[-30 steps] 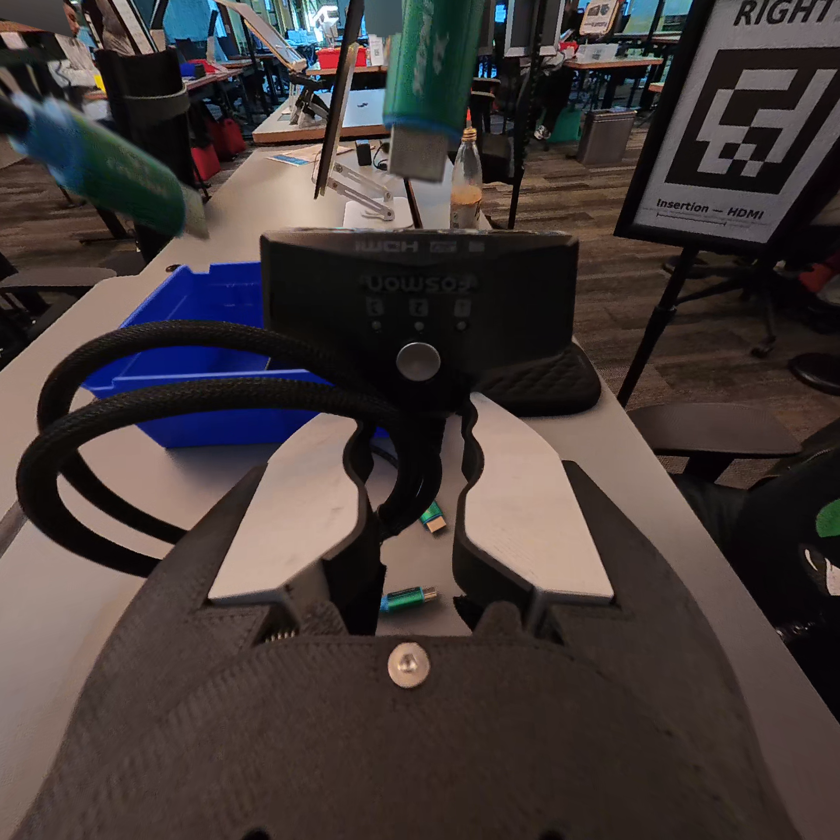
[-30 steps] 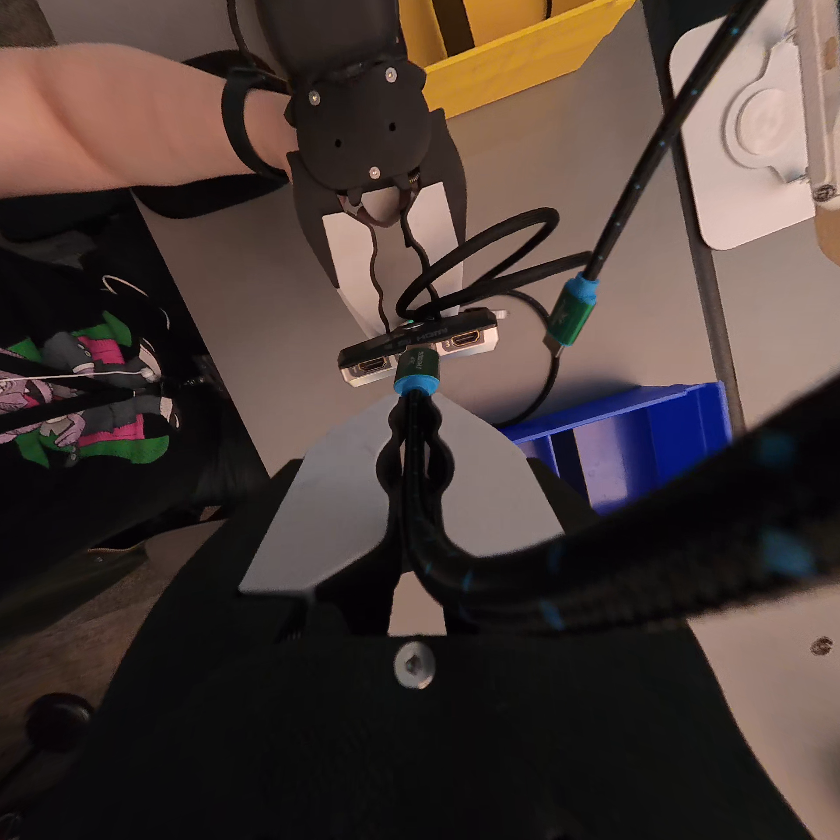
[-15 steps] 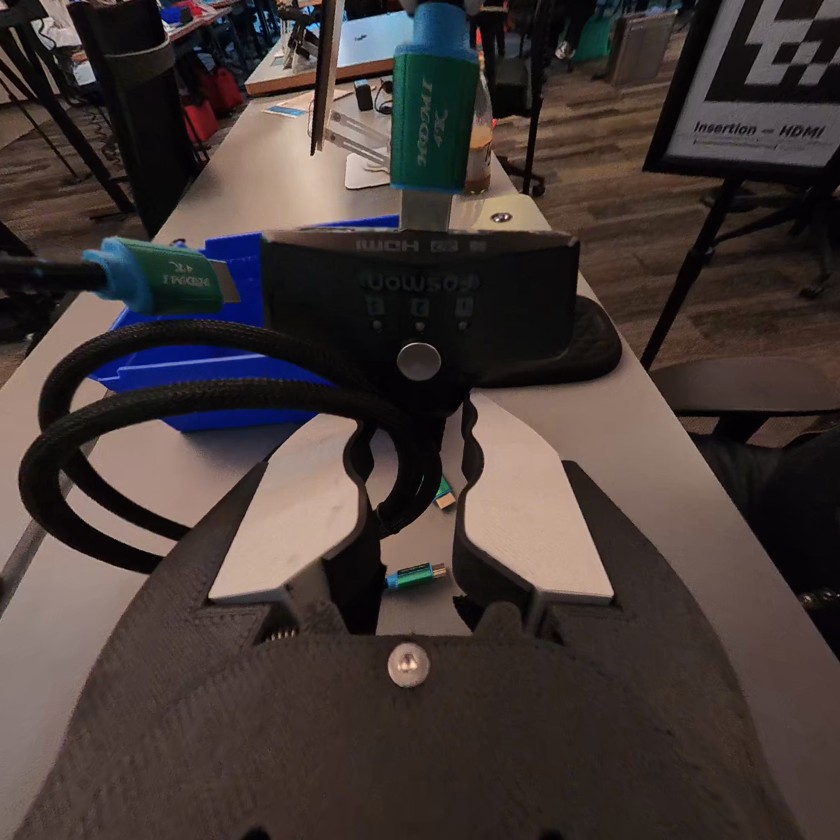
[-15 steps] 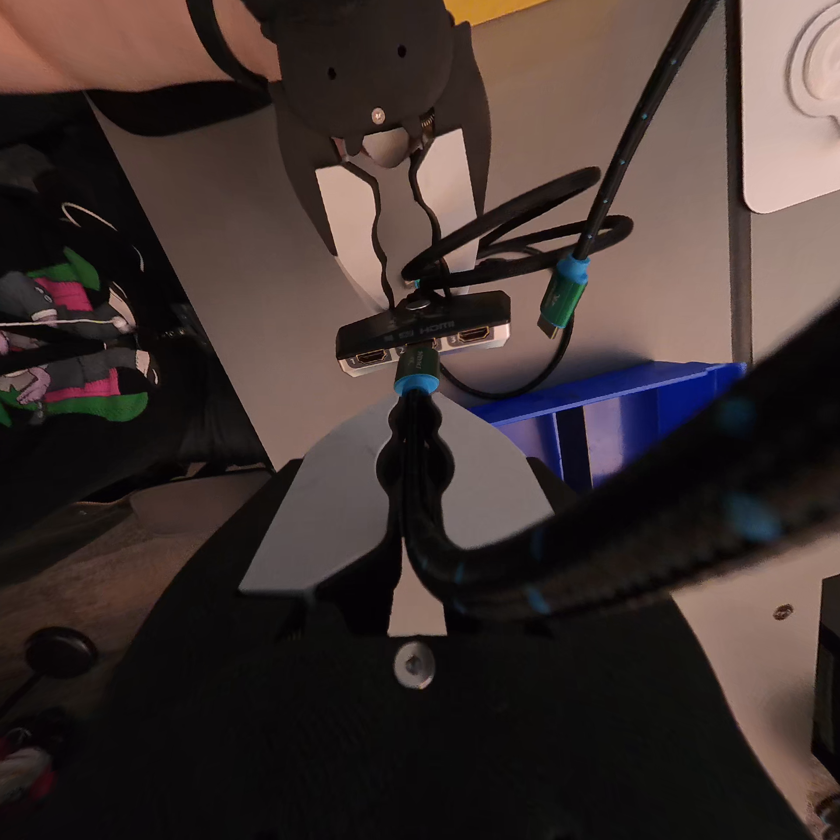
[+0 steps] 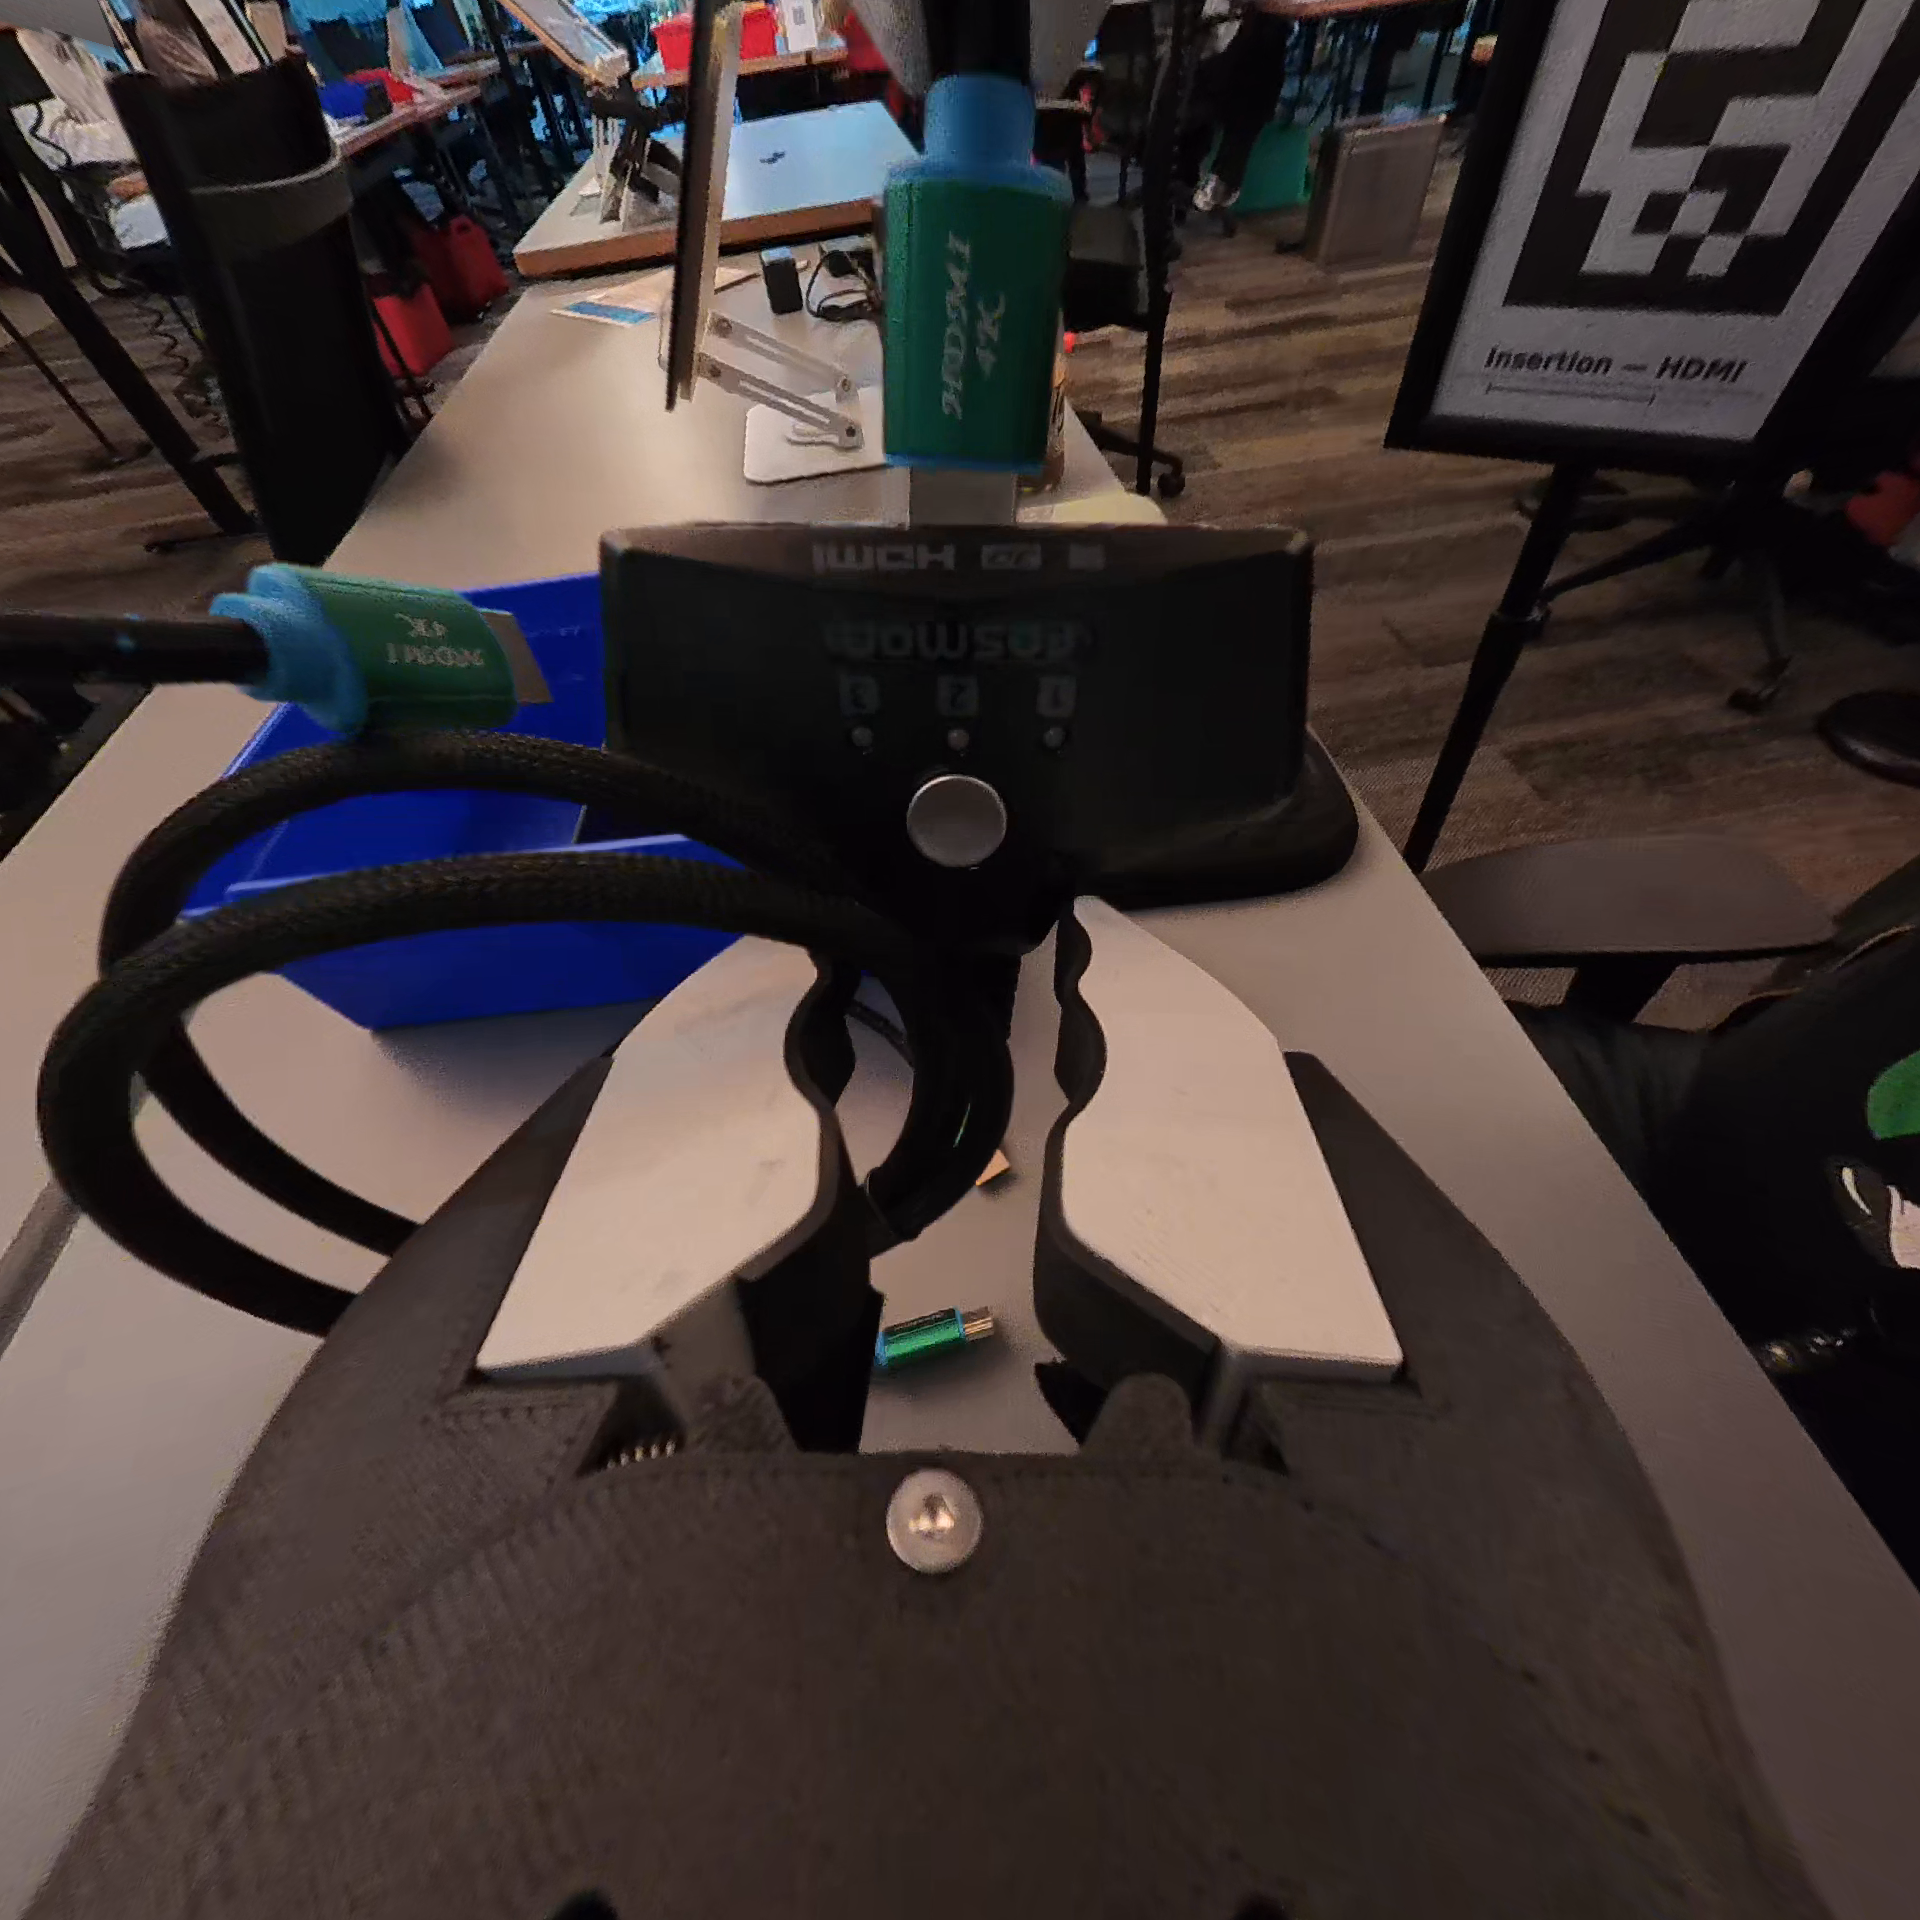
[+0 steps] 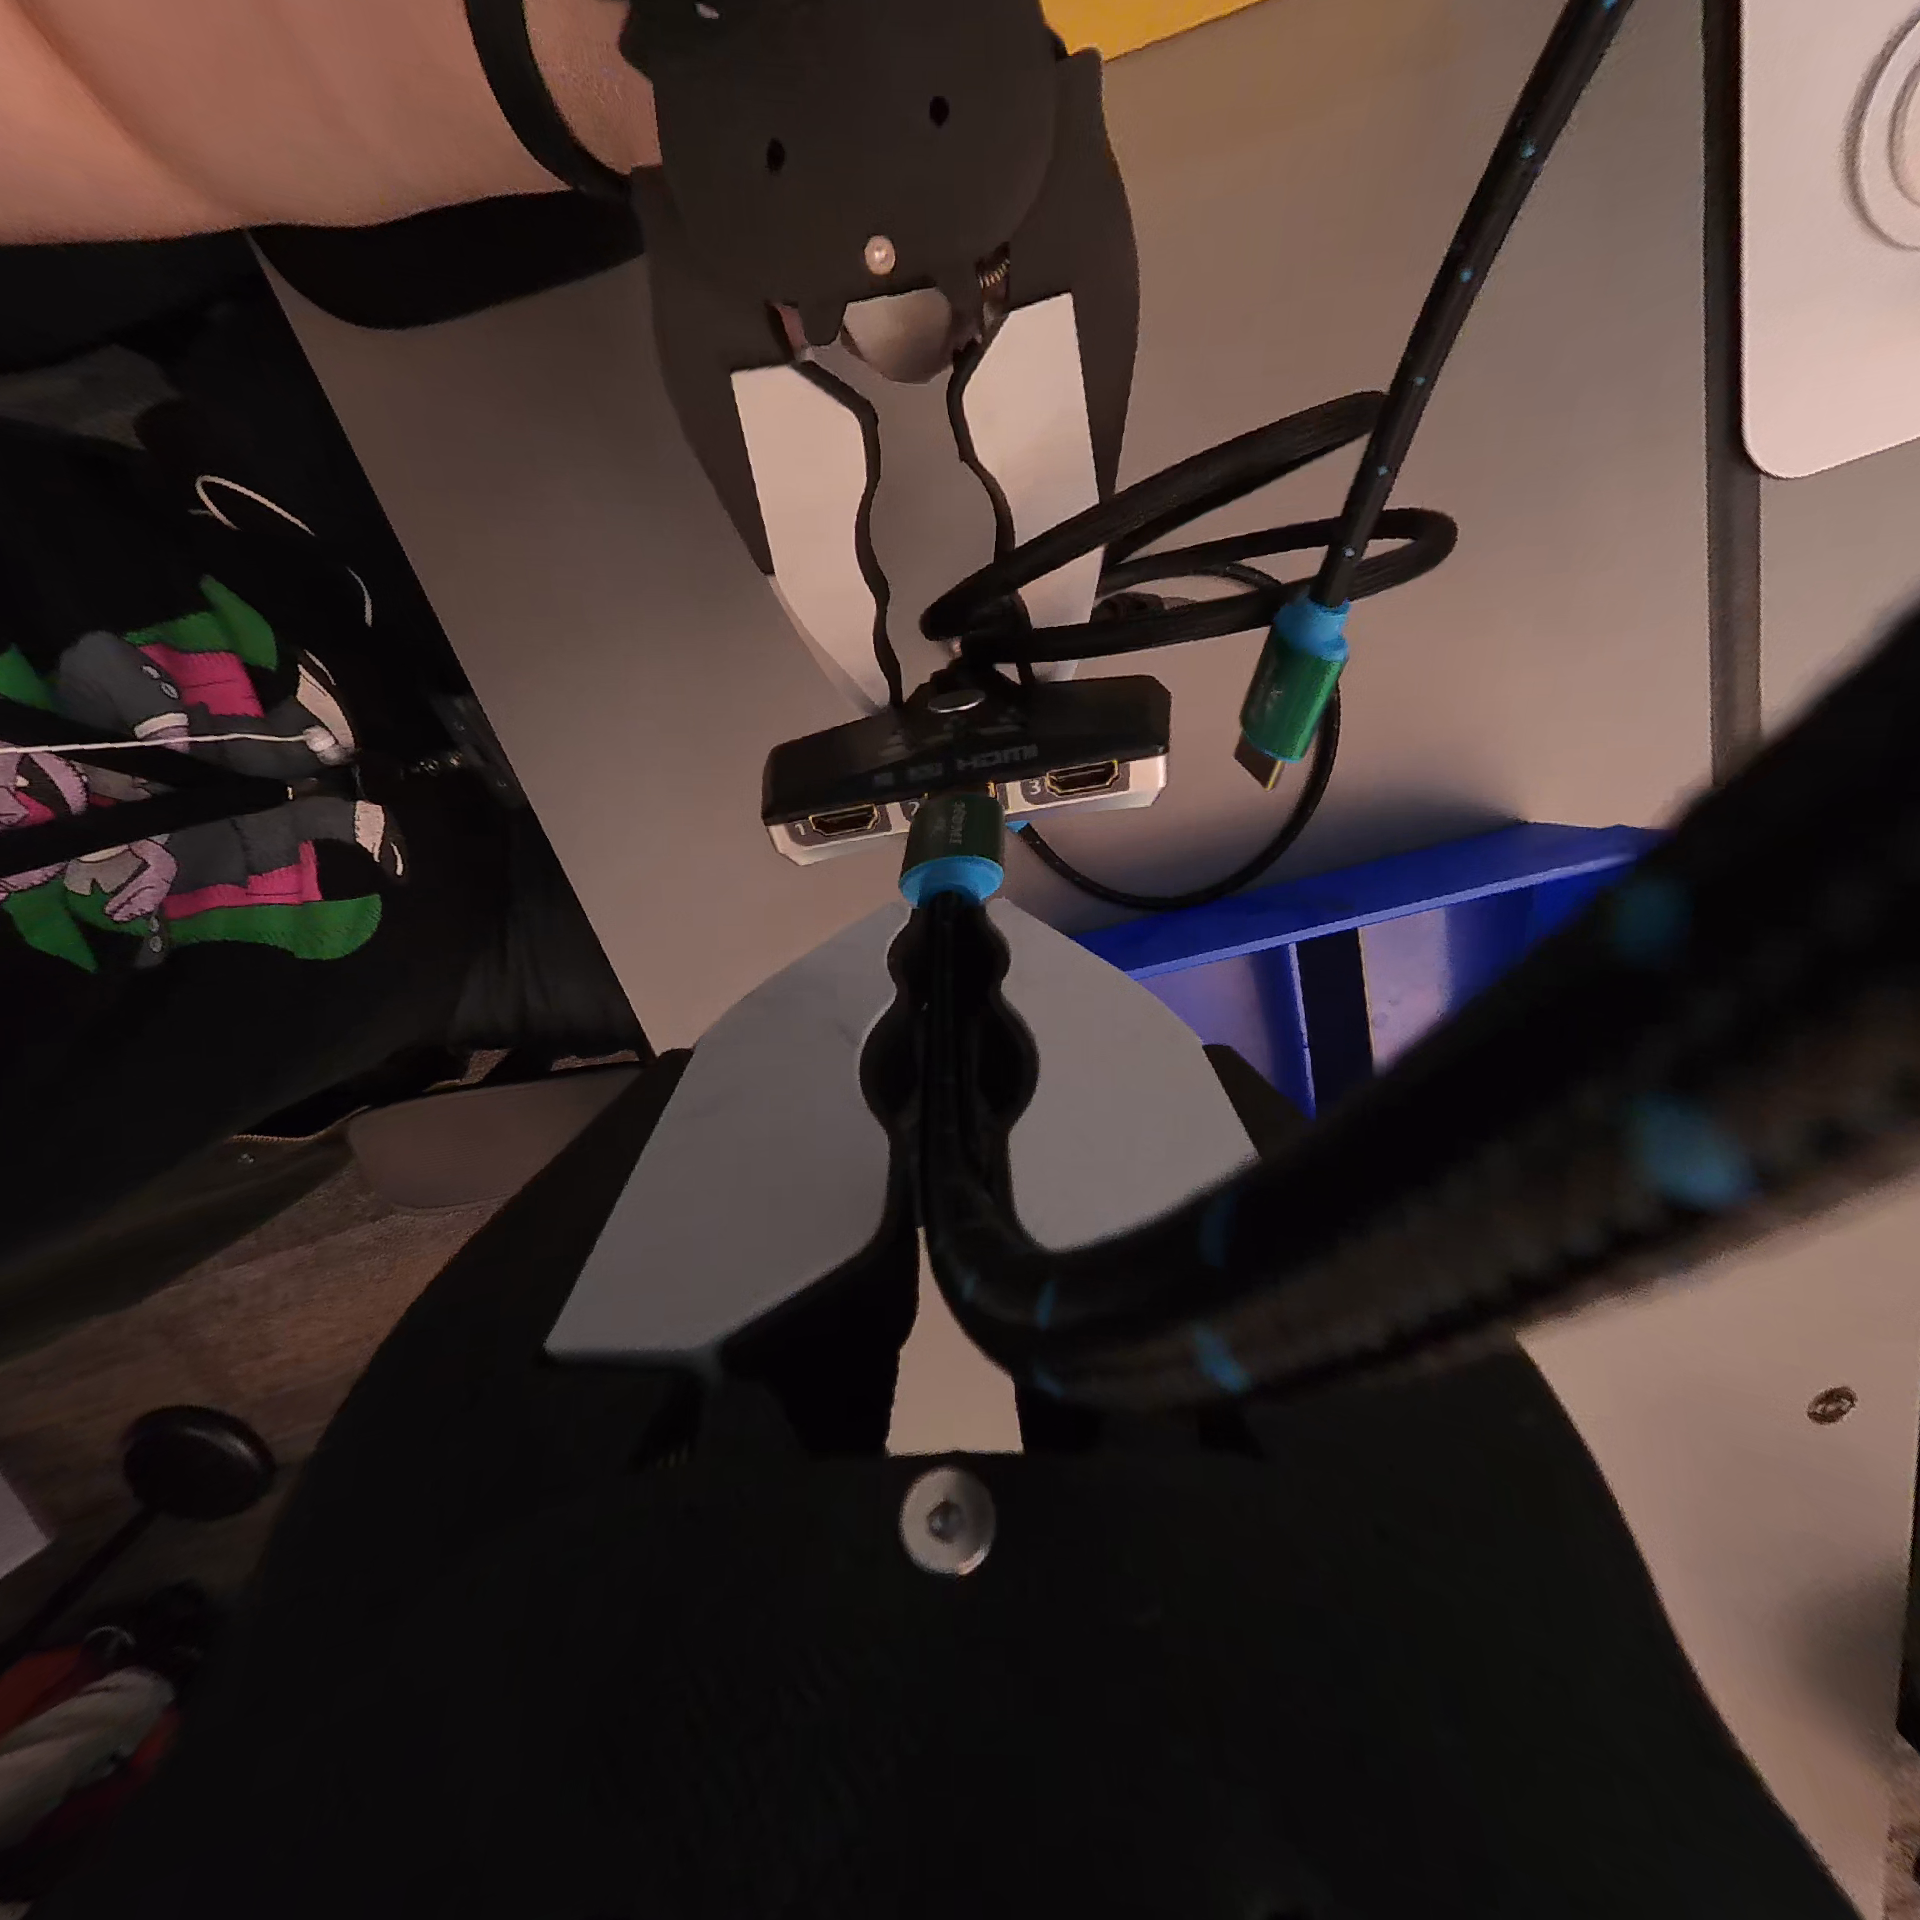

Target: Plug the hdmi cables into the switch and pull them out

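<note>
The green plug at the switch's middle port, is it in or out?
In: the green plug has its metal tip entering the switch; full seating cannot be told.

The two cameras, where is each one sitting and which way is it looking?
Left wrist view: sits on the left claw, looking along the table at the switch it grips; only its own fingers show.
Right wrist view: sits on the right claw, looking down at the switch from the port side, gripping the green plug's cable; a bare forearm shows.
Shared: switch, green plug, spare plug, blue bin.
</note>
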The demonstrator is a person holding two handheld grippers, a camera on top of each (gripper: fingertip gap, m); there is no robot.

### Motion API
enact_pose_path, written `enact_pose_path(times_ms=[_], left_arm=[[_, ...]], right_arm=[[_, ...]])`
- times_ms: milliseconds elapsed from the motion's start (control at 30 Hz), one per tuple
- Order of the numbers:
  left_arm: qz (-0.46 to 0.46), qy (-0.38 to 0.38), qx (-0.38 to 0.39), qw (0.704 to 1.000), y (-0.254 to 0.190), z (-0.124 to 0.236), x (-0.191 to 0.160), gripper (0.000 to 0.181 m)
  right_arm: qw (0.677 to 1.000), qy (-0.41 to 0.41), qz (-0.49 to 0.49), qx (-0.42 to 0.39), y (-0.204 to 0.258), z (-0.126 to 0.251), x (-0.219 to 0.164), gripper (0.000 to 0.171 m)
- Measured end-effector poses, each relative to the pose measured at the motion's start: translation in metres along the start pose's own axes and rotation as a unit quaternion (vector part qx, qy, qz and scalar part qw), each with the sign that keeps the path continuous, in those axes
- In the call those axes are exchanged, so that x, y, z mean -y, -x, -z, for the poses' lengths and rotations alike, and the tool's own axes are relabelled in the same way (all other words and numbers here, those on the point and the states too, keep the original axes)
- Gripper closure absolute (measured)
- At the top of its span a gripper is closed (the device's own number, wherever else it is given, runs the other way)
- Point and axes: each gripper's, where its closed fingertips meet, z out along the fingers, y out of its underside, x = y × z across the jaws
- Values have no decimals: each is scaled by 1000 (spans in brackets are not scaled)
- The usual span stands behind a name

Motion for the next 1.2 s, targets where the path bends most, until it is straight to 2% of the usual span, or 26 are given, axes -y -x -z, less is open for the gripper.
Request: enact_pose_path(times_ms=[233,633,1200], left_arm=[[13,-22,-10,1000,0,7,6,146],[29,-8,-30,999,-2,5,2,146],[58,18,-46,997,-1,-1,-12,146]], right_arm=[[1000,-18,6,-5,0,5,4,162],[998,-59,-18,10,-1,-1,2,163],[999,-29,-26,6,-7,-16,-5,163]])
